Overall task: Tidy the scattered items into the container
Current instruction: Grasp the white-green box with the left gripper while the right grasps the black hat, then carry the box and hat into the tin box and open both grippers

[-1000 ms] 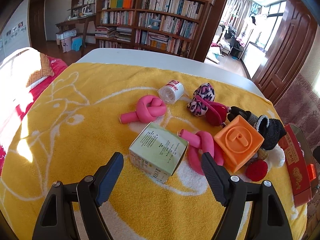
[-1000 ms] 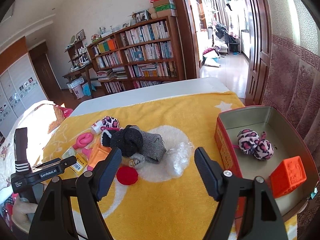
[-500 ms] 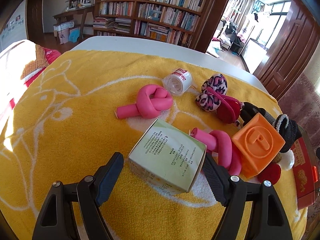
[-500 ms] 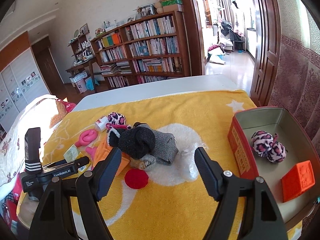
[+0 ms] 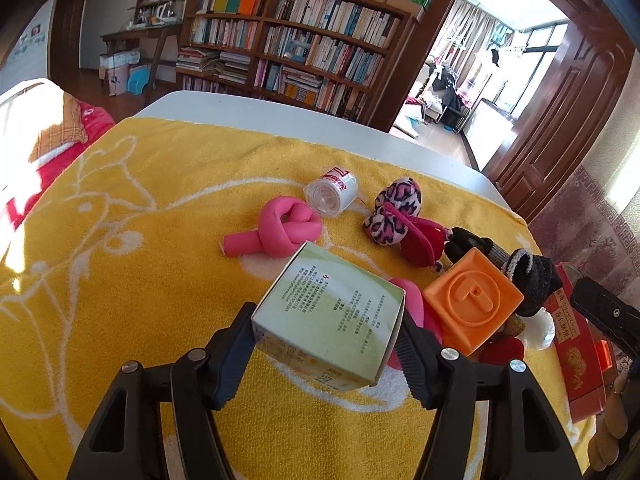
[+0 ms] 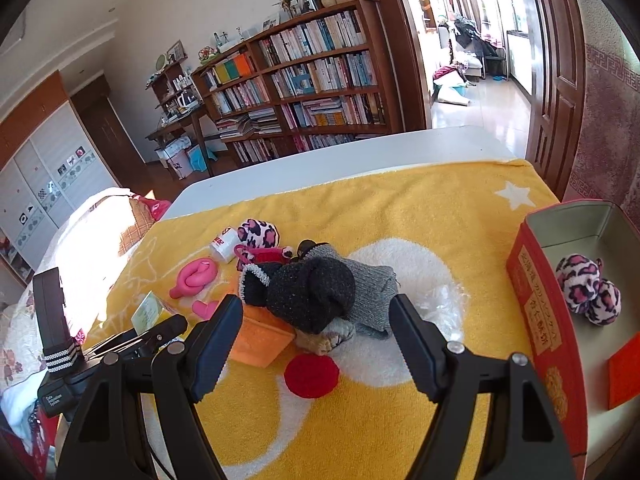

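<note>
Nearest the left wrist camera, the left tongs (image 5: 326, 334) are closing on a pale green printed cardboard box (image 5: 328, 316), which sits tilted between the two black fingers with both pads against its sides. The box hangs over a yellow terry towel with white line drawings (image 5: 140, 264) that covers the white tabletop (image 5: 280, 114). Just beyond the box lie a knotted pink foam tube (image 5: 280, 230) and, to its right, an orange plastic cube with a raised letter on its face (image 5: 474, 300), with another pink foam piece (image 5: 412, 300) wedged between box and cube. Farther back a small white roll with red print (image 5: 331, 196) lies on its side beside a leopard-print plush pompom (image 5: 394, 210). In the right wrist view, the right tongs (image 6: 316, 326) stand wide apart with nothing between them, poised above a round red felt disc (image 6: 312, 375) on the towel. Just behind the disc a dark knitted sock with a white cuff (image 6: 308, 296) is piled on a grey knitted one (image 6: 370, 296), next to crumpled clear plastic (image 6: 444, 300). At the right edge sits a red rectangular tin container (image 6: 540, 320), holding a second leopard-print pompom pair (image 6: 588, 290) and a red block (image 6: 624, 372). A wooden bookcase full of books (image 6: 312, 80) fills the far wall.
</note>
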{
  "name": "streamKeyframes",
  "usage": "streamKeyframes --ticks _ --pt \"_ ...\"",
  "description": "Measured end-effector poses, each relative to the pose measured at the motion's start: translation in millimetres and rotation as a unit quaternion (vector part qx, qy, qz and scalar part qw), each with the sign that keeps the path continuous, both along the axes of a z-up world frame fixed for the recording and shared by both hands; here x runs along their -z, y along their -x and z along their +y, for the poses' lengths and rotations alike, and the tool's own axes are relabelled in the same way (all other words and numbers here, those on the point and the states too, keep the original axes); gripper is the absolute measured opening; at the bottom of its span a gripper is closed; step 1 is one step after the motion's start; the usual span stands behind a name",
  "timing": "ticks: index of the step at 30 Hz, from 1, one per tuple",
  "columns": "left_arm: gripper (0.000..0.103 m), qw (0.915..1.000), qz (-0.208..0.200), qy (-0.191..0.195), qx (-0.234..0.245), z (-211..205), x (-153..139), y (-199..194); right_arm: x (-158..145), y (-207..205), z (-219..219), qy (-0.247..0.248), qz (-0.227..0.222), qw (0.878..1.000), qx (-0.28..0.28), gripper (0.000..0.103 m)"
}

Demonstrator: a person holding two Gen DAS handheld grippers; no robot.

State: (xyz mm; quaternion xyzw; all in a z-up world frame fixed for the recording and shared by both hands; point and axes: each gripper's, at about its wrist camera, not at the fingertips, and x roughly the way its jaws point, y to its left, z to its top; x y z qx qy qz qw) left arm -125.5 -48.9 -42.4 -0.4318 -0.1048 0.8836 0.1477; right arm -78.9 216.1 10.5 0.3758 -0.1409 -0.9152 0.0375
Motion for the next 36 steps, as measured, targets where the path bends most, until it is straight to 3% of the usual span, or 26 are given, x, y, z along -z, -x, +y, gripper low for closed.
streamKeyframes --ticks 15,17,20,36 --pt "0.067 0.9995 -0.005 -0.028 0.012 -4.5 -1.8 -6.0 32.4 50.1 -9.9 0.031 -0.056 0.998 0.012 0.078" --pt "0.067 0.9995 -0.006 -0.029 0.012 -4.4 -1.2 -6.7 34.9 49.3 -11.8 0.017 -0.055 0.998 0.013 0.063" --pt "0.067 0.9995 -0.007 -0.028 0.012 -3.4 -0.6 -7.4 33.3 44.6 -10.5 0.014 -0.051 0.999 0.010 0.057" --pt "0.067 0.9993 0.016 -0.020 0.026 16.4 -20.9 -22.6 -9.1 -8.3 26.6 0.009 0.014 0.999 0.040 0.055"
